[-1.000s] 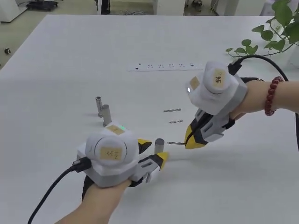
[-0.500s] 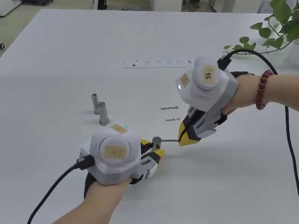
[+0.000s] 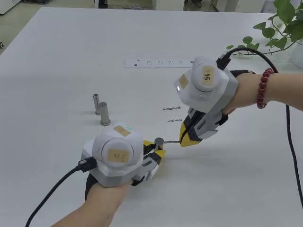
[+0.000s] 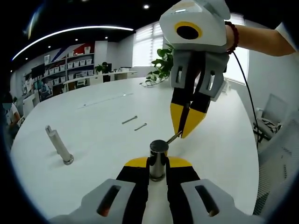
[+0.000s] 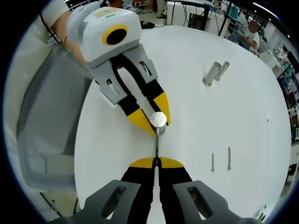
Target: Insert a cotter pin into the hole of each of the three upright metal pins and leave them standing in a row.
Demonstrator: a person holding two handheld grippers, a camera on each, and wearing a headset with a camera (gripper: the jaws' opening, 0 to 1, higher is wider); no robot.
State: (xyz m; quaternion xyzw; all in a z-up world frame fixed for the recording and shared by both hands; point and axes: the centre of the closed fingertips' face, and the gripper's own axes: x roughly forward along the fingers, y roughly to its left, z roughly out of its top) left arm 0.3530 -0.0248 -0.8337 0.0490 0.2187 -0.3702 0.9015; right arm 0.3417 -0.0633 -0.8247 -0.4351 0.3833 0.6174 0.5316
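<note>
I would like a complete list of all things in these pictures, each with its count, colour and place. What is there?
table: one, white, under everything
standing metal pins: two, grey, upright and close together, left of centre
held metal pin: one, grey, upright between the left tool's jaws
loose cotter pins: two, silver, lying flat mid-table, apart from each other
held cotter pin: one, silver, in the right tool, tip at the held metal pin
power strip: one, white, far side of the table
plant: one, green, far right corner
bracelet: one, red beads, right wrist
cables: two, black, one per tool
left tool: one, white with yellow tips, shut
right tool: one, same colours, shut
</note>
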